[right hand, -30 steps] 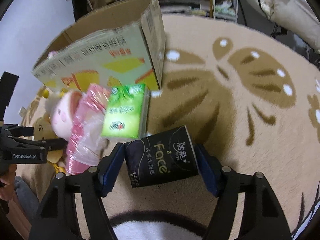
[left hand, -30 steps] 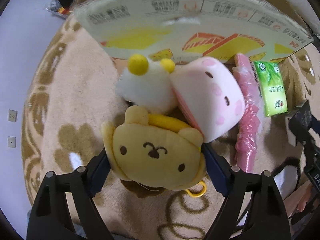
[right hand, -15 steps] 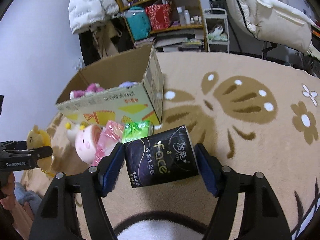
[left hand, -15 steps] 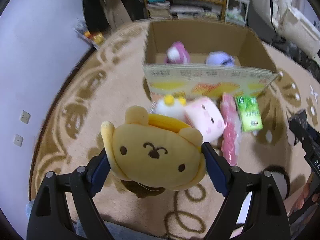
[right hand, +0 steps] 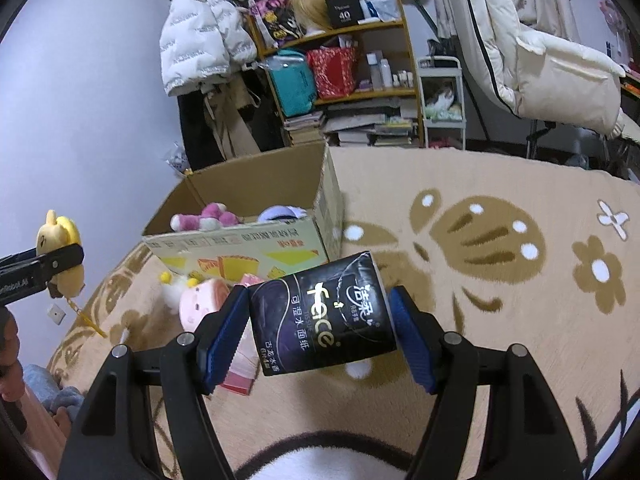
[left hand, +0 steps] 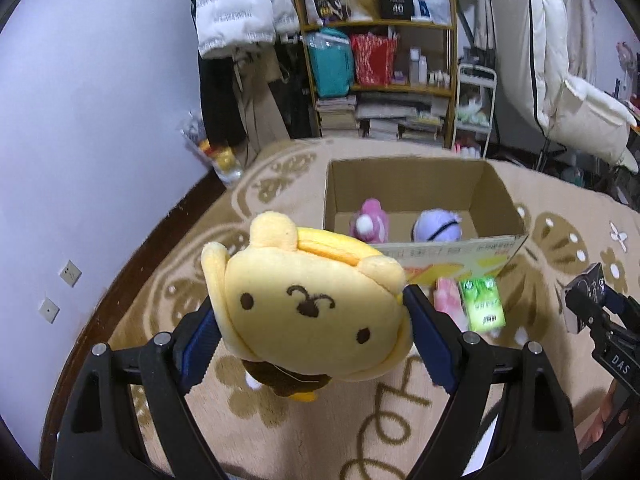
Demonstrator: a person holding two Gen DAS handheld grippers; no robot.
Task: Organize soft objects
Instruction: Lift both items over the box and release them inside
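left hand-held gripper (left hand: 312, 330): clamped, raised | right hand-held gripper (right hand: 320, 322): clamped, seemingly raised

A yellow dog plush (left hand: 312, 316) and black tissue pack (right hand: 322, 314) hang lifted before the cardboard box (left hand: 404, 184), which holds pink (left hand: 370, 222) and seemingly lilac (left hand: 438, 227) plushes.

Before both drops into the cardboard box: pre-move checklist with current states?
1. Left gripper shut on the yellow bear plush: ok, pads press both sides.
2. Right gripper shut on the black tissue pack: ok, though the pack sits tilted.
3. Cardboard box open at the top: ok.
4. Room inside the box: ok, only a pink plush and a purple plush lie on its floor.
5. Grippers above the opening: not ok, both are short of the near wall.
6. Plush's yellow ring strap clear of snags: ok, it hangs free.
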